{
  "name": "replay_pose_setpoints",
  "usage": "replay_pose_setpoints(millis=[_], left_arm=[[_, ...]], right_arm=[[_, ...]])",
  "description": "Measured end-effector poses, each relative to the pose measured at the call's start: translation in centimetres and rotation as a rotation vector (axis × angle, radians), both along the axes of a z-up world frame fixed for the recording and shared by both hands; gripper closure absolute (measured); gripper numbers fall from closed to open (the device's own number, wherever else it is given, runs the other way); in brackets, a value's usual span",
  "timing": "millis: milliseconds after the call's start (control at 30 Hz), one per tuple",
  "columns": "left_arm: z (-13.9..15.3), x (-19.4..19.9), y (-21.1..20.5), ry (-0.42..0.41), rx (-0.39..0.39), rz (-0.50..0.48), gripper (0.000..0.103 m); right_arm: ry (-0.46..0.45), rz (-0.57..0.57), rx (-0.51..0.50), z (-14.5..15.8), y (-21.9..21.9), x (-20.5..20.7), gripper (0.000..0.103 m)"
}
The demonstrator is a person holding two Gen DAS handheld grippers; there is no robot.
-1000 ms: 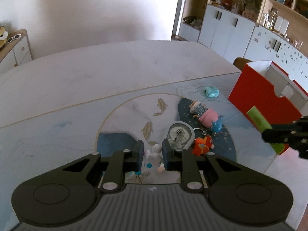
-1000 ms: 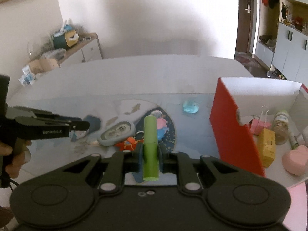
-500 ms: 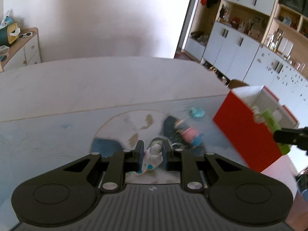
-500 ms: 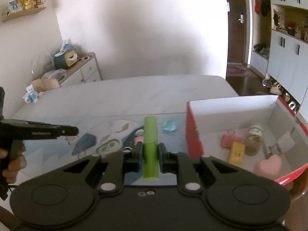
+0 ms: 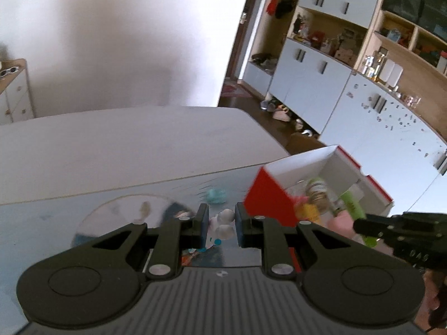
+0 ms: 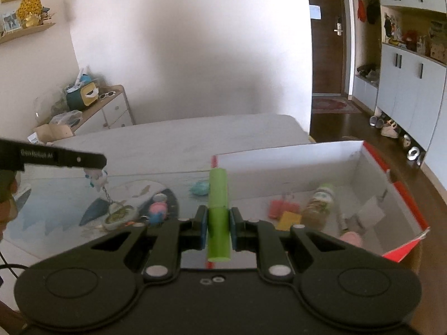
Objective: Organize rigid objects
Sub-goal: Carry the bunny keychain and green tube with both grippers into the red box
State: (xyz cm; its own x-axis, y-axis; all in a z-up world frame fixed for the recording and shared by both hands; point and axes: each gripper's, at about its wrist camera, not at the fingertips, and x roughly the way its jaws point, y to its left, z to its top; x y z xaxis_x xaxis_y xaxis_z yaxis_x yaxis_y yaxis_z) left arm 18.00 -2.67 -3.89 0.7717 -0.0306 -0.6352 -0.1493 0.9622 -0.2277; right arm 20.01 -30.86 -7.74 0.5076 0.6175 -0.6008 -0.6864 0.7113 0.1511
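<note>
My left gripper [image 5: 222,215] is shut on a small white toy figure [image 5: 223,223], held above the blue patterned mat [image 5: 56,217]. In the right wrist view that figure [image 6: 97,180] hangs under the left gripper [image 6: 95,164], and a chain runs down from it to a round pendant [image 6: 120,215]. My right gripper [image 6: 218,217] is shut on a green tube [image 6: 218,195], which stands over the left wall of the red-and-white box [image 6: 279,164]. From the left wrist view, the right gripper [image 5: 360,226] and green tube [image 5: 353,206] show above the box [image 5: 268,201].
A pink pig figure [image 6: 157,210] and a teal toy [image 6: 199,188] lie on the mat. Inside the box are a pink clip [image 6: 279,208], a yellow block [image 6: 289,220], a jar [image 6: 320,203] and a pink heart [image 6: 352,237]. White cabinets [image 5: 377,128] stand beyond the table's right edge.
Both grippers rose and moved right toward the box. The white figure came up off the mat with its chain. The green tube went from over the mat to over the box's left wall.
</note>
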Motion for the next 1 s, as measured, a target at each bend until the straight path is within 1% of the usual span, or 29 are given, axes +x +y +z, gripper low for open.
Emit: replay_pose_setpoints(millis=[333, 433, 600, 700, 767, 1000], left_arm=[[3.0, 5.8, -6.3, -0.032, -0.042, -0.095, 0.084], [3.4, 7.7, -7.9, -0.032, -0.054, -0.128, 0.084], [3.4, 10.8, -10.6, -0.017, -0.059, -0.172, 0.084], [2.8, 12.8, -12.1, 0.01, -0.066, -0.198, 0.084], [2.0, 13.8, -13.0, 0.027, -0.048, -0.217, 0.084], [-2.4, 17.1, -15.2, 0.145, 0.008, -0.216, 0.084]], right_arm=[[0.0, -0.048, -0.015, -0.9, -4.6, 4.0, 0.088], [0.015, -0.065, -0.024, -1.5, -5.6, 5.2, 0.088], [0.032, -0.074, -0.043, -2.6, -6.6, 6.9, 0.088], [0.047, -0.071, -0.059, -3.3, -6.6, 7.7, 0.088], [0.061, -0.067, -0.075, -4.0, -6.4, 8.3, 0.088], [0.115, -0.05, -0.131, -6.5, -5.4, 10.4, 0.088]])
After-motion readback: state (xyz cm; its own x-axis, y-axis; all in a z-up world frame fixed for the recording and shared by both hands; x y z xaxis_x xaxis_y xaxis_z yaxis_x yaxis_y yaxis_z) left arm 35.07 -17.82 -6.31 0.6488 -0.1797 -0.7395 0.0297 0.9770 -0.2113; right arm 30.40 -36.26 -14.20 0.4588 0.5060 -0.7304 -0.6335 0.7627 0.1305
